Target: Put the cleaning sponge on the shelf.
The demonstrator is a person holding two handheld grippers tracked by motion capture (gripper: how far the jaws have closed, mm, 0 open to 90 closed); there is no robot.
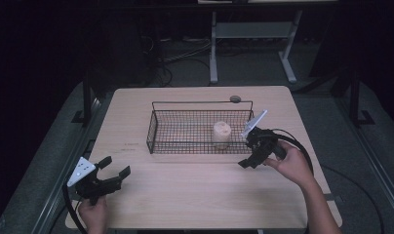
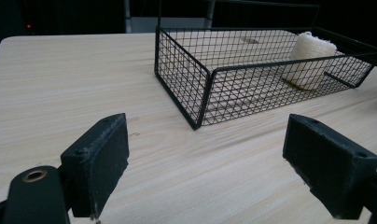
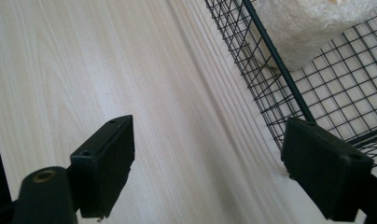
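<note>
The loofah sponge (image 1: 221,133) standing in the wire basket (image 1: 158,127) looked light, soft and springy, best pinched across its sides by the right gripper (image 1: 247,161), whose jaws gaped empty, like the left gripper's (image 1: 114,167).

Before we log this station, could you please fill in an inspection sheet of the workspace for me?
Surface: pale wooden table, bare apart from the items below.
Job's things: black wire basket standing mid-table; a pale fibrous sponge roll upright inside it near its right end.
Clutter: small round grey disc on the table behind the basket.
Grippers: left gripper open above the near left corner, nothing between the jaws; right gripper open beside the basket's near right corner, holding nothing.
Cables: a black cable loops from the right gripper; more on the floor behind.
Surroundings: dark room, white desk frame beyond.
</note>
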